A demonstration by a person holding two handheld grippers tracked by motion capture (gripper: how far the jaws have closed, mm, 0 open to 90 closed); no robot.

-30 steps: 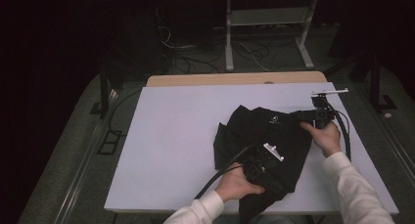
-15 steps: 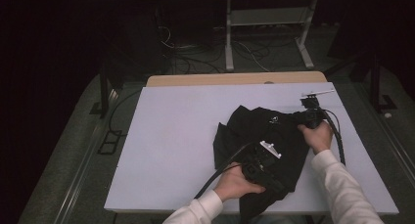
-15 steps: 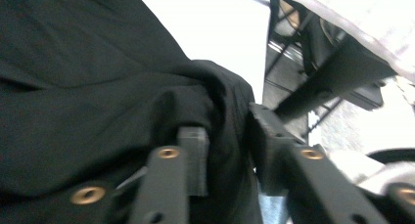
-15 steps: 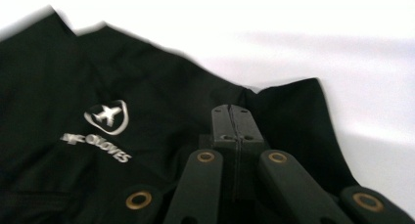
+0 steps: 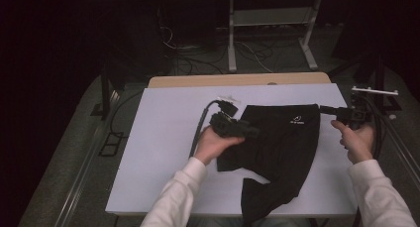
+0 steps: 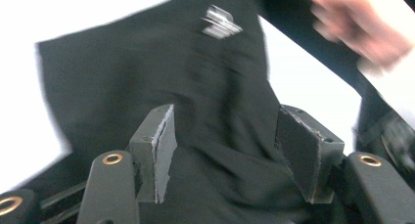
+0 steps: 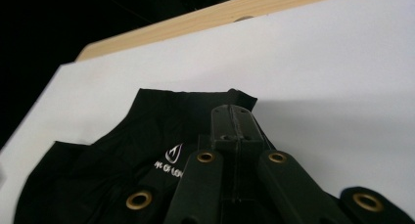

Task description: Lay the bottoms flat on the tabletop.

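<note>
black soft cloth shorts (image 5: 282, 147): matt, wrinkly, shiny white print | big white table cover (image 5: 163, 138): smooth, matt | light brown wooden table edge (image 5: 237, 80): smooth | black plastic gripper jaws: matt, rough grey pads (image 6: 164, 145), shiny brass rings

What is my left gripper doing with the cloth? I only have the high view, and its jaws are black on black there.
Observer: In the left gripper view, the left gripper has just been opening. Its pads stand apart, with the black garment lying between them, not pinched.
Operator: And the other side, is it really holding?
Observer: Yes. In the right gripper view, the right gripper has its jaws shut together on the garment's edge, close to a corner.
</note>
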